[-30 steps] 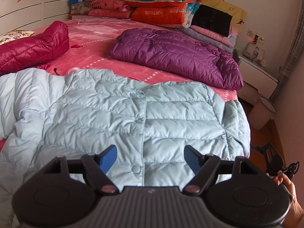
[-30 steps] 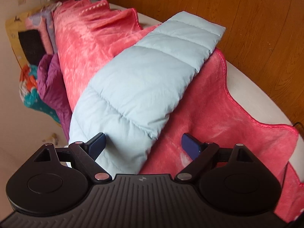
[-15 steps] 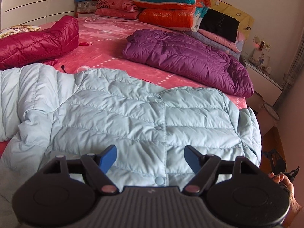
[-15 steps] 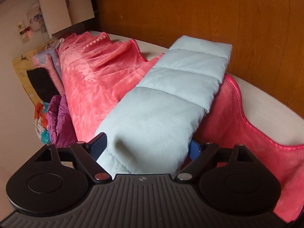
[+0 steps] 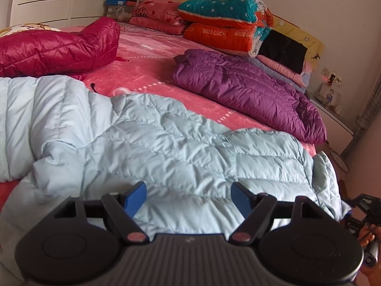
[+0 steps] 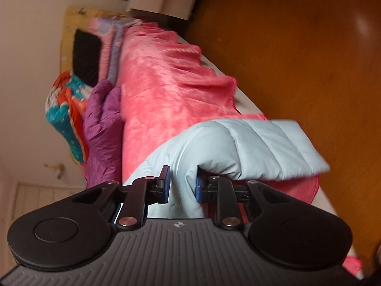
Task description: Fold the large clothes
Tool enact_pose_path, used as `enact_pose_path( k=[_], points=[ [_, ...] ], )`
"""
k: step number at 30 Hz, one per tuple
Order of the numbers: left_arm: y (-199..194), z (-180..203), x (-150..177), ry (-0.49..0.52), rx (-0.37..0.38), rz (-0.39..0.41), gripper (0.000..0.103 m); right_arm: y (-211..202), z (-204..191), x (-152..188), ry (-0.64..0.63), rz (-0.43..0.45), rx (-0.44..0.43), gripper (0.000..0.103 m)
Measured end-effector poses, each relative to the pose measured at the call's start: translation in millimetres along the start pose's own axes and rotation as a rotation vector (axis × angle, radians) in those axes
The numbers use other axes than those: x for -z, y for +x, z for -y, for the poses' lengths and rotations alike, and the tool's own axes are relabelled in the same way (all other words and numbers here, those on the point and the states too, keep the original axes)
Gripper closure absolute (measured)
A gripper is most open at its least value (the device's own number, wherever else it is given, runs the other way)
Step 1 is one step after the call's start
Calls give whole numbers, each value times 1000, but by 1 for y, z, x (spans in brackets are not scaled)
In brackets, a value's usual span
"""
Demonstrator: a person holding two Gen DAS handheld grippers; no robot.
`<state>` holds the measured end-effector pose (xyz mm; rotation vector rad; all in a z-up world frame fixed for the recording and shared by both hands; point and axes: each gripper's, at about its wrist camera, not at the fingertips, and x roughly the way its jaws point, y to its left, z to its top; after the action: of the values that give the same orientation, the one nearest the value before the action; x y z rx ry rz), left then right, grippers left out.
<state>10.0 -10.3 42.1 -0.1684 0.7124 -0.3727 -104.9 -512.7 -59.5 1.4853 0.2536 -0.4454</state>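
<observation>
A light blue puffer jacket [image 5: 166, 147] lies spread front-up on the pink bed. My left gripper [image 5: 188, 196] is open and empty, just above the jacket's near hem. My right gripper [image 6: 182, 187] is shut on the jacket's right sleeve [image 6: 250, 147], which hangs over the bed's side; the sleeve's cuff end sticks out to the right of the blue fingers [image 6: 199, 188]. The right gripper also shows at the left wrist view's right edge [image 5: 364, 217], beside the jacket's side.
A purple puffer jacket [image 5: 250, 90] lies folded behind the blue one. A dark red jacket [image 5: 54, 50] lies at the far left. Stacked quilts and pillows [image 5: 223, 26] sit at the headboard. A white nightstand [image 5: 333, 116] and wooden floor [image 6: 297, 47] are beside the bed.
My right gripper moved onto the hanging sleeve, closed on it and lifted it. My left gripper drifted left and lower over the jacket, still open.
</observation>
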Motion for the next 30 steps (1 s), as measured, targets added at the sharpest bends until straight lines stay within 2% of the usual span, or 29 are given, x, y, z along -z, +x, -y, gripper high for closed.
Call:
enact_pose_path(
  k=[5, 8, 12, 16, 19, 24, 30],
  points=[
    [-2, -12, -4, 6, -8, 35, 25, -18, -80, 22, -402, 37, 75, 81],
    [-5, -19, -6, 30, -13, 67, 25, -23, -120, 44, -606, 62, 127, 84],
    [-10, -35, -12, 2, -11, 106, 25, -31, -176, 81, -901, 109, 186, 86],
    [-14, -56, -18, -54, -35, 149, 24, -28, -230, 133, -1256, 156, 215, 86],
    [-13, -74, -19, -139, -43, 159, 24, -16, -263, 183, -1505, 148, 189, 86],
    [-15, -90, -25, -232, 4, 180, 24, 13, -271, 281, -1911, 79, 148, 87],
    [-11, -114, -33, -373, 140, 156, 21, 45, -205, 395, -2411, -167, 76, 89]
  ],
)
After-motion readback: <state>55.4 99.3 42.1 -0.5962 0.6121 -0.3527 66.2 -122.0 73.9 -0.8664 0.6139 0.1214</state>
